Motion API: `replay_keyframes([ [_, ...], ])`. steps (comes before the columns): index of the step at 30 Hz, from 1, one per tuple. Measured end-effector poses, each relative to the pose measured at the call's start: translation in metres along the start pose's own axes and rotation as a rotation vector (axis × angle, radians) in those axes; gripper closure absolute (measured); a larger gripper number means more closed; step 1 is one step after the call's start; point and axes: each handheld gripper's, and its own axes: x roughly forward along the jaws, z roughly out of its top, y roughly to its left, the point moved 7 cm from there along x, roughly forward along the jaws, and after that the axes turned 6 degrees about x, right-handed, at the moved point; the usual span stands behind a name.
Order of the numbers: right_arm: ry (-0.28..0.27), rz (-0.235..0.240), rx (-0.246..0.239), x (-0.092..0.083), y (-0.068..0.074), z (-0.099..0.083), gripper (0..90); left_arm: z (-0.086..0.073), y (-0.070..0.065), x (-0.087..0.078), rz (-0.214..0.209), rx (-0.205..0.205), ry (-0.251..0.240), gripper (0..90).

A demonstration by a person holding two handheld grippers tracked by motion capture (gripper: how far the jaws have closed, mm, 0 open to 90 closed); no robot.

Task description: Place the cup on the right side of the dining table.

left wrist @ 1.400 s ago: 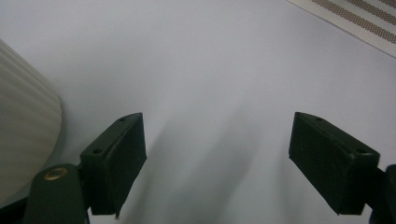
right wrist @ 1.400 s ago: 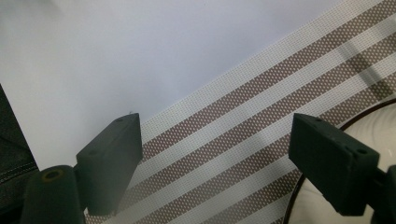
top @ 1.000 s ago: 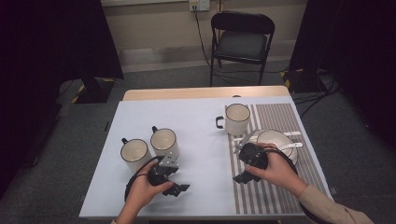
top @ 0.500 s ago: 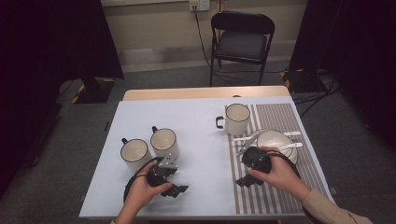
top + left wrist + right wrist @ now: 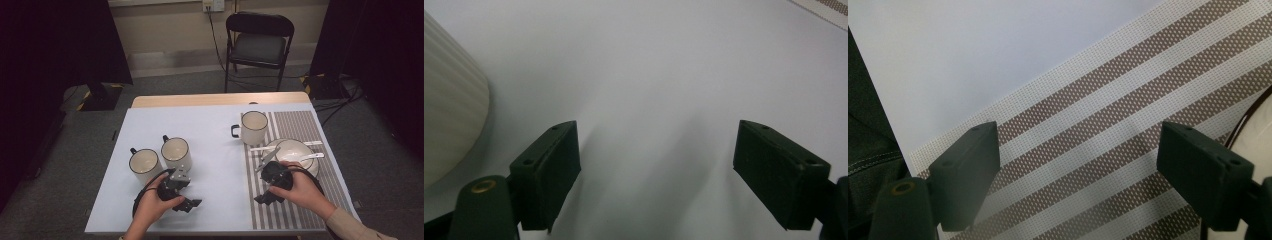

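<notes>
My left gripper lies near the table's front edge, held by a hand, just in front of two cream mugs. Its jaws stand open over the bare white cover in the left gripper view, with a ribbed cream mug at the left edge. My right gripper rests on the striped placemat, close in front of a white bowl on a plate. It is open too, with nothing between the fingers and the placemat below them.
A third mug stands at the placemat's far left corner. Two utensils lie by the bowl. The plate's rim is beside the right jaw. A folding chair stands beyond the table. Dark trousers show past the front edge.
My right gripper has drifted slightly toward the near edge of the placemat. The left gripper and the mugs have stayed put.
</notes>
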Motion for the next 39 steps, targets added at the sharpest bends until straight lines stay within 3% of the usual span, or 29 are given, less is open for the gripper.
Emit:
replay_keyframes([
  [39,-0.028,0.031,0.003,-0.001,-0.002,-0.035,17.2,-0.028,-0.001,-0.017,0.01,-0.022,0.013,18.4],
])
